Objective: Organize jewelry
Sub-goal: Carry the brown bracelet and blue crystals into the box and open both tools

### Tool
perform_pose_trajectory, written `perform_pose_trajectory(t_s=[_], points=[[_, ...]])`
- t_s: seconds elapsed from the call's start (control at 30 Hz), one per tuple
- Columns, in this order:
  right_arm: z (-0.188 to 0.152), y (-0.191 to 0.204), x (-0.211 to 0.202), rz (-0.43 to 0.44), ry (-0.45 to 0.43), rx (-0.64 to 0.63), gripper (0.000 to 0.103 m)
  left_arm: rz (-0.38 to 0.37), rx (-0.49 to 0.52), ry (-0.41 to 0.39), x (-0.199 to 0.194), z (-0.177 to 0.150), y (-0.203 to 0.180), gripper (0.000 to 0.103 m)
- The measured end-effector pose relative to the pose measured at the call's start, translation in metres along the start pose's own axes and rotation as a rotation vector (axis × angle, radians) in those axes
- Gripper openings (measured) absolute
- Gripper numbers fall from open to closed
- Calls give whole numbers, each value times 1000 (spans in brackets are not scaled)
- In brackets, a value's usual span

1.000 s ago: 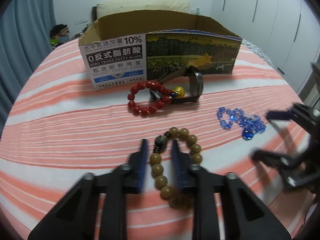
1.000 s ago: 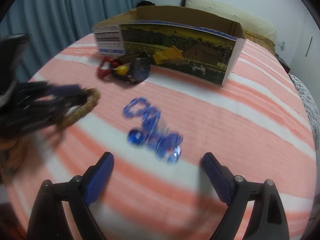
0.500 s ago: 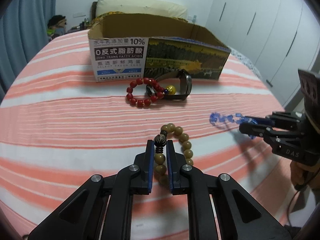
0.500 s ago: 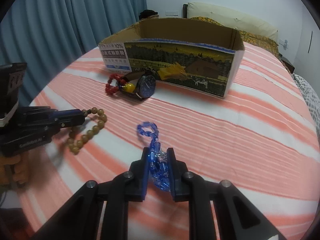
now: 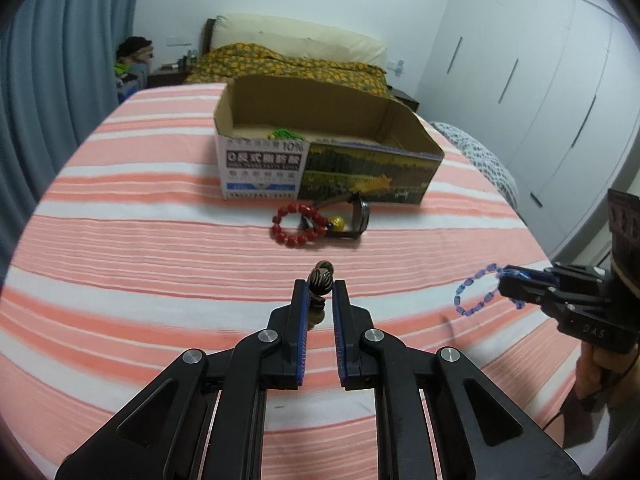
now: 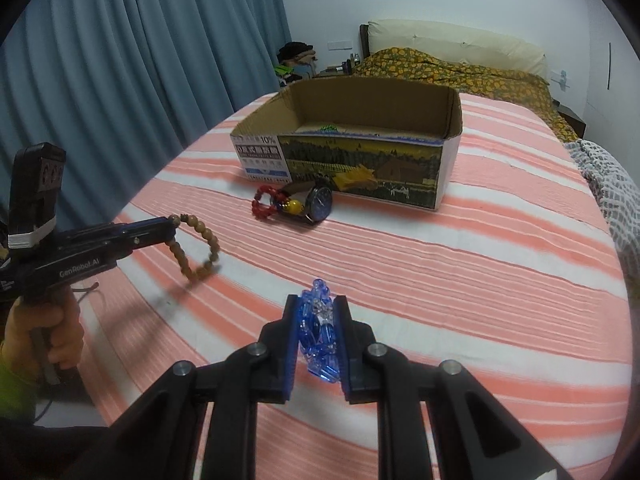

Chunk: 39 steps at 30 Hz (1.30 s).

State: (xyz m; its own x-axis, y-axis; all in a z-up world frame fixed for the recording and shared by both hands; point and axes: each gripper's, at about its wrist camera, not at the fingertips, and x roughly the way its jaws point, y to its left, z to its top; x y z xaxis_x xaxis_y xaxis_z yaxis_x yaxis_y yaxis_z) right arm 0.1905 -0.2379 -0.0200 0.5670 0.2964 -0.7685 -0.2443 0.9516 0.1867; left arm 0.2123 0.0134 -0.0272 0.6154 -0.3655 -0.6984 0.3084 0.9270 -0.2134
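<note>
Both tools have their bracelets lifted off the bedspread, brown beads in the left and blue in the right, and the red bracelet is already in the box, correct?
Not quite. The red bracelet is not in the cardboard box; the right wrist view shows it on the bedspread in front of the box, beside the watch. The rest holds: the left tool holds the brown bead bracelet, the right tool the blue bracelet.

Two wrist fisheyes, low over striped bed point(image 5: 160, 208), each facing forward along own fingers; both share cardboard box point(image 5: 328, 176) point(image 6: 360, 168), each sees other gripper
</note>
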Motion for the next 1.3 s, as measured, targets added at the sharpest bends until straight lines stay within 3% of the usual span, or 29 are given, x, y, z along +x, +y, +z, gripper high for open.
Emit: perform_pose_trajectory(t_s=[0.33,0.7,1.0,1.3], points=[[-2,5,-19,-6,-27,-1,17,90,13,-16,-14,-1,3,10],[2,13,-28,3,-37,-10,17,132,49,-37,-25,-1,-1,10],[6,15,-27,30,-23,-3,17,57,21,-31,-36,7,1,10],[41,9,-35,53,-63,-23,17,-10,23,-74,-51,54,7,10]])
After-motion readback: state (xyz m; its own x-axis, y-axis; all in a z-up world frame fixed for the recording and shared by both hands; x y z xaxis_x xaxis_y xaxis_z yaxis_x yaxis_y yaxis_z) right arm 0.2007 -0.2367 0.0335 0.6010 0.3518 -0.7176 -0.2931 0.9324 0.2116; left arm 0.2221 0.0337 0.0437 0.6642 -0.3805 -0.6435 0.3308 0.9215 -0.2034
